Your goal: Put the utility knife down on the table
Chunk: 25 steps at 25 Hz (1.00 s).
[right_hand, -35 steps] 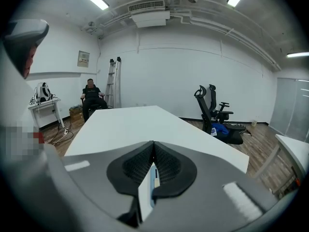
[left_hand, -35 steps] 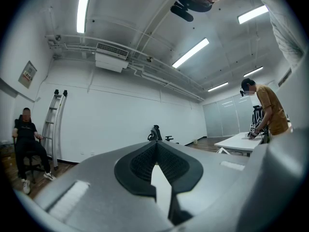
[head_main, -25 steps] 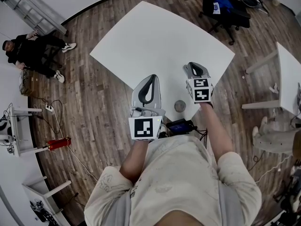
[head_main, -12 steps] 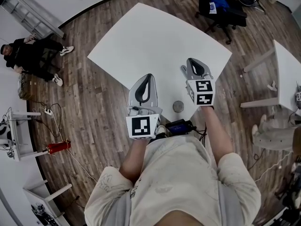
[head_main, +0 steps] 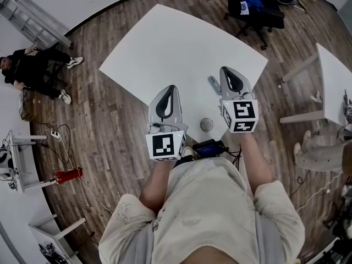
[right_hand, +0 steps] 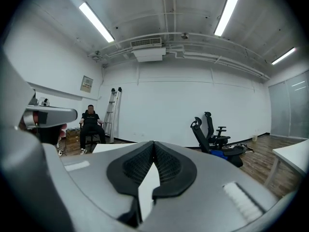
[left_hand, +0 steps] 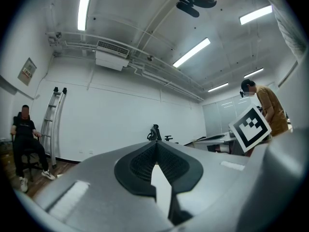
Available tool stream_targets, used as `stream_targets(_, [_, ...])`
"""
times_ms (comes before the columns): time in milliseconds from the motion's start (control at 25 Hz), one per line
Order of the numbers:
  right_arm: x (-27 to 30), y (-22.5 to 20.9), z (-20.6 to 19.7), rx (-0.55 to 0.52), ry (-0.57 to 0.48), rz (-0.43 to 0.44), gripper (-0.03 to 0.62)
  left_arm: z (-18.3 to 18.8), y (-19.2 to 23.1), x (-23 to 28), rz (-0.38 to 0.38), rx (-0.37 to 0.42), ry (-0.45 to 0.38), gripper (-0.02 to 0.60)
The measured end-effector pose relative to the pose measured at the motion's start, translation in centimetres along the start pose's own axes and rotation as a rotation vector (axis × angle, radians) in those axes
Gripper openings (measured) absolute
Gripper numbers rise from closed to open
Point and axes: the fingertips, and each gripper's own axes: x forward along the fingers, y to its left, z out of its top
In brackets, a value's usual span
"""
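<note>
A white table (head_main: 165, 43) stands on a brown plank floor (head_main: 110, 125), set cornerwise to the head view. A utility knife (head_main: 214, 83) lies flat on the table, close to its right edge. A small round grey thing (head_main: 206, 124) sits nearer the table's near corner, apart from the knife.

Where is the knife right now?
In the head view, the small grey utility knife lies on the white table, just beside the right gripper, on its left in the picture.
</note>
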Motion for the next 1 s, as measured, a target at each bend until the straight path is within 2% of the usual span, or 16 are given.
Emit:
stream_targets(440, [-3.6, -0.1, 3.3, 0.007, -0.094, -0.025, 0.006, -0.2, -0.5, 0.9, -0.028, -0.007, 0.002, 0.018])
stream_targets(760, [-6.1, 0.6, 5.2, -0.015, -0.113, -0.061, 0.006, 1.3, -0.2, 0.5, -0.06, -0.007, 0.005, 0.018])
stream_targets(1000, [-10.2, 2.9, 4.9, -0.03, -0.155, -0.059, 0.006, 1.2, -1.0, -2.4, -0.08, -0.01, 0.004, 0.018])
